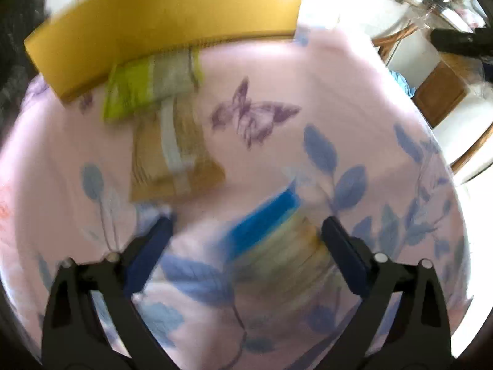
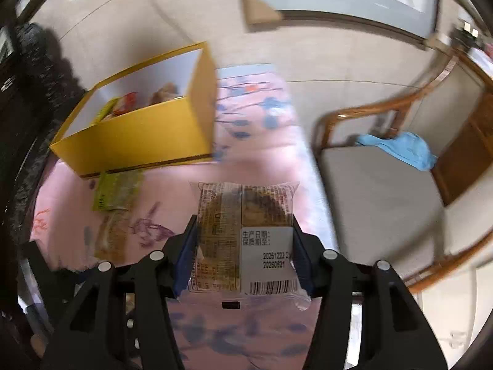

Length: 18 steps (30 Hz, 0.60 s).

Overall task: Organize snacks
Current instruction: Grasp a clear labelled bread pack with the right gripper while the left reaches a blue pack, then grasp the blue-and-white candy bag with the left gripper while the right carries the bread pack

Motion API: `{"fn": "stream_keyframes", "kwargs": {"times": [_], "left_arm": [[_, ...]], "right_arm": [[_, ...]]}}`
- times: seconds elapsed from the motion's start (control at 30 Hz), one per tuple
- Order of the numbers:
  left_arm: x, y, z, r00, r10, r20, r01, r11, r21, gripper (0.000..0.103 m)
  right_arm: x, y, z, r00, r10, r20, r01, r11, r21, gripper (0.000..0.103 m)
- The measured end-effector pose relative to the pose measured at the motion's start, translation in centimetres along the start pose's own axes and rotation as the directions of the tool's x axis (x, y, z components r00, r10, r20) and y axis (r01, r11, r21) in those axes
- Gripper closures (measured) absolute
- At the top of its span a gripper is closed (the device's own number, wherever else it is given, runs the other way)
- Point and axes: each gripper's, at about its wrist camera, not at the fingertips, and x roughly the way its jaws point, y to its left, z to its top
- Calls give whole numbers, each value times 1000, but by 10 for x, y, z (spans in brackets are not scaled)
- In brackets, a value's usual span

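Observation:
My right gripper (image 2: 243,231) is shut on a clear-wrapped pastry packet (image 2: 246,234) with a printed date label, held above the pink floral cloth (image 2: 252,160). My left gripper (image 1: 246,231) is open over a blurred blue and tan snack packet (image 1: 277,240) that lies between its fingers. A yellow box (image 2: 138,135) stands at the back left with several snacks inside. It also shows in the left wrist view (image 1: 172,15). A green packet (image 1: 148,89) and a brown packet (image 1: 172,157) lie on the cloth in front of the box.
A wooden chair (image 2: 379,197) with a pale cushion and a blue cloth (image 2: 403,148) stands right of the table. A dark patterned surface (image 2: 34,141) borders the left side. The cloth's right edge runs beside the chair.

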Motion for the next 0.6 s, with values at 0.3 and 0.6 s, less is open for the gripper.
{"fn": "stream_keyframes", "kwargs": {"times": [0.3, 0.6], "left_arm": [[-30, 28, -4, 990, -104, -94, 89, 985, -145, 95], [-77, 39, -29, 998, -50, -32, 43, 984, -172, 2]], "right_arm": [[-45, 8, -9, 999, 37, 1, -37, 999, -18, 48], [-75, 12, -11, 990, 81, 114, -77, 996, -44, 47]]}}
